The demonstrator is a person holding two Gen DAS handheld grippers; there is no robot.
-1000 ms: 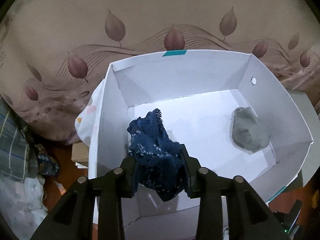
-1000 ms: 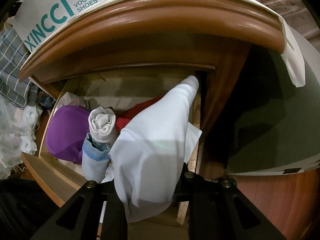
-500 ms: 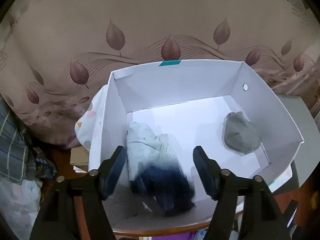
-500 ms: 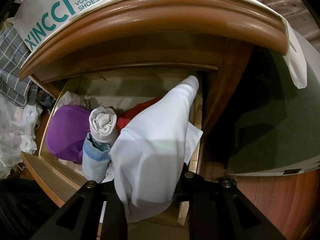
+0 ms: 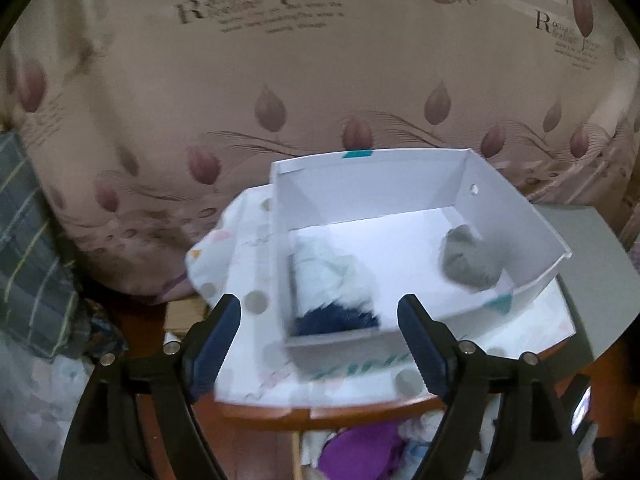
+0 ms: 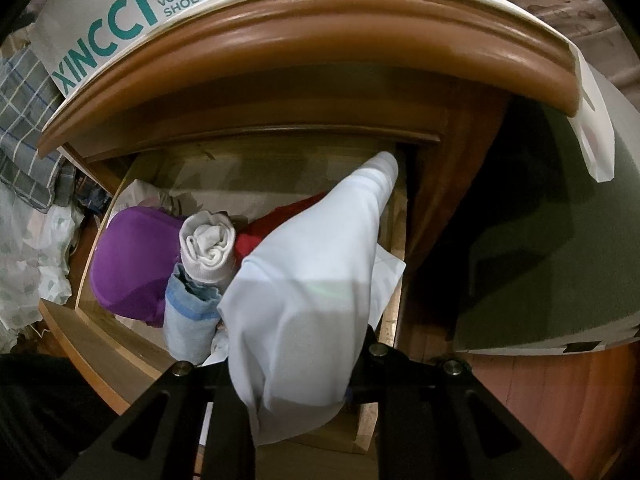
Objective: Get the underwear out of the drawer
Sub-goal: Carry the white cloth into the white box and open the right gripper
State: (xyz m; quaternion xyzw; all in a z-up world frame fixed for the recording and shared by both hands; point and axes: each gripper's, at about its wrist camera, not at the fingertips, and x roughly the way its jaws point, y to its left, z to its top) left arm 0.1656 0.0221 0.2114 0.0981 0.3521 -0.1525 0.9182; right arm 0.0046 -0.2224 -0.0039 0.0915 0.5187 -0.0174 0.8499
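The left gripper [image 5: 318, 336] sits low in the frame, jaws opening with nothing between them, and the navy lace underwear [image 5: 336, 320] lies in the near-left corner of the white shoe box [image 5: 380, 172]. Beside it is a pale rolled piece [image 5: 324, 268]; a grey bundle [image 5: 470, 260] rests at the right end. That makes three garments in the box, one of each.

In the right wrist view, the right gripper [image 6: 298, 364] at bottom centre is clamped tight on a white garment [image 6: 312, 280], which drapes up toward the back right corner of the wooden drawer [image 6: 80, 336]. Best handling here, I'd say: lift it straight up until the trailing end clears the drawer wall, keeping it off the red cloth [image 6: 272, 228] beneath.

In the drawer I count one purple piece [image 6: 132, 264], one white roll [image 6: 208, 244], one light blue roll [image 6: 188, 320] and that red one.
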